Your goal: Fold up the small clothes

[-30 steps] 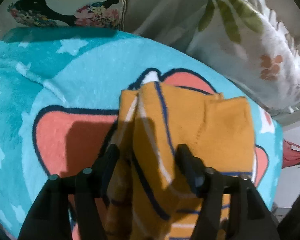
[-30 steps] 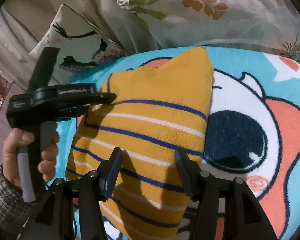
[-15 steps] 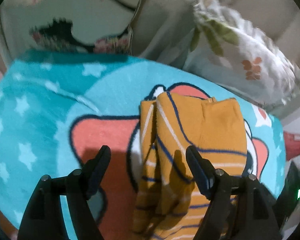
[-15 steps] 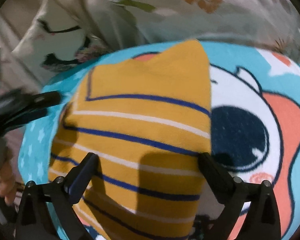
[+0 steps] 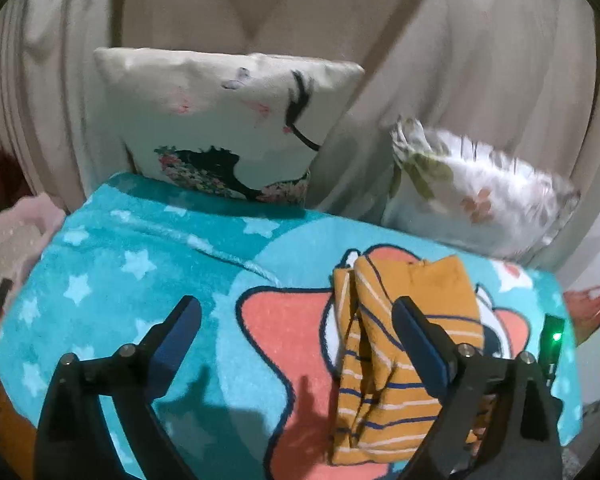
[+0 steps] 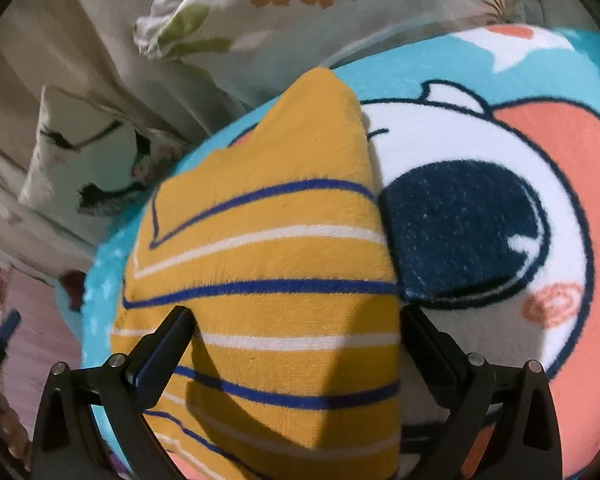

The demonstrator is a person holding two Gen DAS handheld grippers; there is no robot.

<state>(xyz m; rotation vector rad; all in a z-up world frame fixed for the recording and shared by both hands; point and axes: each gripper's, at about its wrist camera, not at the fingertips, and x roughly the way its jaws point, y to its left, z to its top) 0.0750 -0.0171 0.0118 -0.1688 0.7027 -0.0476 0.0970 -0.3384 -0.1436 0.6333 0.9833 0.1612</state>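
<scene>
Garment: folded orange striped garment (image 5: pixel 412 364) lies on the teal cartoon blanket (image 5: pixel 140 280), lower right of the left view.
Left tongs (image 5: pixel 296 320): spread wide, holding nothing, bare blanket beneath.
Right tongs (image 6: pixel 296 328): spread wide, straddling the garment's width.
Edges: 2 pillows, bird-print pillow (image 5: pixel 228 120) and leaf-print pillow (image 5: pixel 480 196), line the blanket's far edge.

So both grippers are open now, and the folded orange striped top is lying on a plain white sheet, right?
Not quite. Both grippers, left and right, are open and the top lies folded, but on a teal cartoon blanket, not a white sheet. Both wrist views show it.
</scene>
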